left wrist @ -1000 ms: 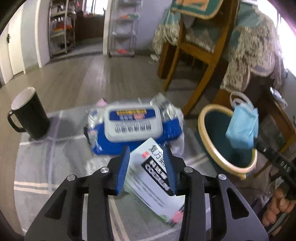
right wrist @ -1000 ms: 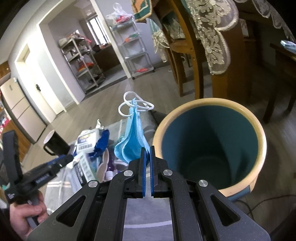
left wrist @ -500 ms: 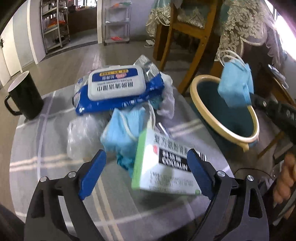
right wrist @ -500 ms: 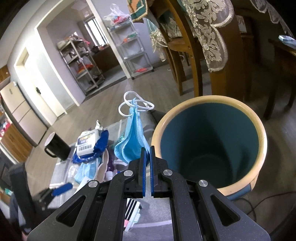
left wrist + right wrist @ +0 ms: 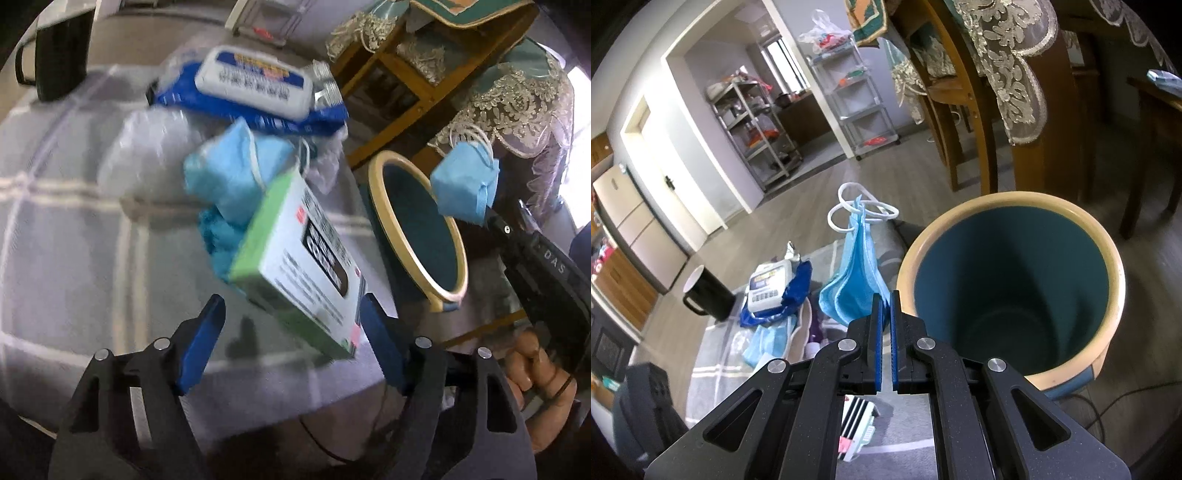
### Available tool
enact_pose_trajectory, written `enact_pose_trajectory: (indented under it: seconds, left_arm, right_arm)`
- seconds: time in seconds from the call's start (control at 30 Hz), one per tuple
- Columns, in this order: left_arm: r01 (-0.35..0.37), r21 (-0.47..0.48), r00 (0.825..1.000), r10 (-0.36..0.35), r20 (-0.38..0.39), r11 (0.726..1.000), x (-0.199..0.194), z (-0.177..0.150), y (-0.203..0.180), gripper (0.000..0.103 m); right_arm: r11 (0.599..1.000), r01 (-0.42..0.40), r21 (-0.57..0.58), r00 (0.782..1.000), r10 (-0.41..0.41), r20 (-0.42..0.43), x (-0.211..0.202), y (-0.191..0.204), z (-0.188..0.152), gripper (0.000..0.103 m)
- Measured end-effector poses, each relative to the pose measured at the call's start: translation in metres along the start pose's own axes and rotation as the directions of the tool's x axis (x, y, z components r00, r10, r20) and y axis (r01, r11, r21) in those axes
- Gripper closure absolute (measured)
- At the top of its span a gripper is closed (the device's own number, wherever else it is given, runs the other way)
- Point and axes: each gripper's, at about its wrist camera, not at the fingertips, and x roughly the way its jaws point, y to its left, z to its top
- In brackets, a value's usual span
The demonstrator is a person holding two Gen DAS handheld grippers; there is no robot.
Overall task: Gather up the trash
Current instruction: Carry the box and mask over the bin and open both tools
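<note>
Nothing is lying in the bin (image 5: 1015, 295) yet: the right claw (image 5: 884, 314) is pinching a mask (image 5: 857, 280) beside it, while the left claw (image 5: 291, 332), closing but still wide, is straddling a box (image 5: 299, 266).

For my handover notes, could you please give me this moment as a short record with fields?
left gripper: open, jaws just narrowed a little, box between them, one end against the right-hand pad
right gripper: shut on mask, beside the bin's mouth
bin: upright, looks empty
rug: wipes pack, second mask, black mug
</note>
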Motion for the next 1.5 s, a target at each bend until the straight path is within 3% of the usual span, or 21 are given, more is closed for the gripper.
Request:
enact_pose_trajectory:
  seconds: [0.1,0.27,0.57,1.1,1.3,1.5]
  left_arm:
    - [0.028,-0.008,0.999,-0.029,-0.020,1.000,0.009,-0.003,-0.001,0.041]
    - [0.058,-0.009,0.998,-0.058,-0.024,0.998,0.019,-0.002,-0.002,0.068]
    - [0.097,0.060,0.995,-0.098,0.018,0.993,0.001,0.002,-0.019,0.084]
    - [0.025,0.296,0.989,-0.066,0.131,0.955,-0.020,0.024,-0.080,0.086]
    - [0.058,0.326,0.982,-0.112,0.150,0.944,-0.015,0.050,-0.104,0.086]
    - [0.135,0.396,0.975,-0.192,0.109,0.908,0.003,0.066,-0.144,0.086]
  right_arm:
    - [1.000,-0.001,-0.002,1.000,0.001,-0.002,0.000,-0.001,0.000,0.098]
    - [1.000,0.000,-0.005,1.000,0.000,-0.001,0.000,-0.001,0.000,0.098]
    - [1.000,0.000,-0.006,1.000,0.000,0.009,-0.004,-0.001,0.001,0.098]
    - [1.000,0.027,0.010,0.999,-0.028,0.024,-0.015,-0.010,0.003,0.098]
    - [0.998,0.060,0.034,0.998,-0.061,0.022,-0.017,-0.022,0.004,0.098]
    - [0.991,0.115,0.068,0.993,-0.115,-0.003,-0.015,-0.038,0.003,0.098]
